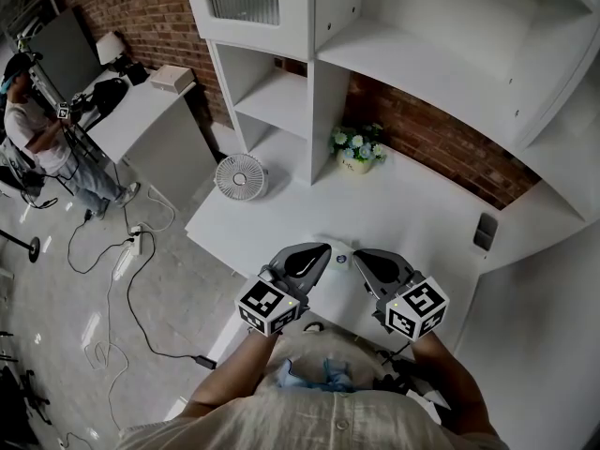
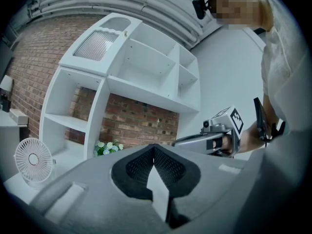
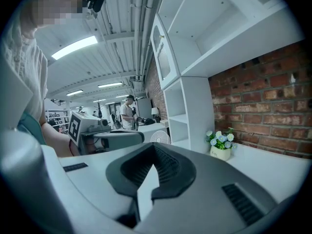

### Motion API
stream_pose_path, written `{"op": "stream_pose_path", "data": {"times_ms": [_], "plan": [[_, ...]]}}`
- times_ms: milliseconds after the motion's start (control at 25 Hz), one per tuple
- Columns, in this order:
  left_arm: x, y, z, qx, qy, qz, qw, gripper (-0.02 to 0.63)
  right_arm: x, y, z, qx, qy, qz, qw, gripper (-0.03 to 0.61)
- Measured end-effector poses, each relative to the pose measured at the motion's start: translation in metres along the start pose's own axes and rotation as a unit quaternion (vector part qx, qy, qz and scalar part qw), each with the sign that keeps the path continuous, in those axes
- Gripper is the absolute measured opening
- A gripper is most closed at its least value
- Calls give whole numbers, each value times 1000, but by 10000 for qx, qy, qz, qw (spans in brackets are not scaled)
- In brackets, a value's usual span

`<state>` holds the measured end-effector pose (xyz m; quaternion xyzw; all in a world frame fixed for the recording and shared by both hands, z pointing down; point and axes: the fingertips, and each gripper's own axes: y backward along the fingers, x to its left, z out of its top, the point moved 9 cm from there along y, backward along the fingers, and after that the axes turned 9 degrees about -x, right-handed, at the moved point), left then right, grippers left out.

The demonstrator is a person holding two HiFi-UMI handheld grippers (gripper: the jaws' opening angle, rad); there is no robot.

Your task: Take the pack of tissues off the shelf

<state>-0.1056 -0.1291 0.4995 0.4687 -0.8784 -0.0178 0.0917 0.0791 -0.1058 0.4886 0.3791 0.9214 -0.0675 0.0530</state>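
Left tool (image 1: 322, 251) and right tool (image 1: 360, 256): jaws of each fully together, nothing gripped, tips near each other above the near edge of the bench (image 1: 281, 216). A small pale item (image 1: 341, 252) lies between the tips; whether it is the pack of tissues cannot be determined

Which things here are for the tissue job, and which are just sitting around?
For the job: white shelf, left tongs, right tongs, both shut and empty. I can't spot any tissue pack for sure.

Just sitting around: fan, flower pot, small dark thing.
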Motion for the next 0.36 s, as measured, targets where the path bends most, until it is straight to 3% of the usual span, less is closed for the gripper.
{"op": "stream_pose_path", "data": {"times_ms": [360], "plan": [[-3,-2,-4,-8,11,-5,10000,9,-1,3,-3,26,7,16,10000,15]]}}
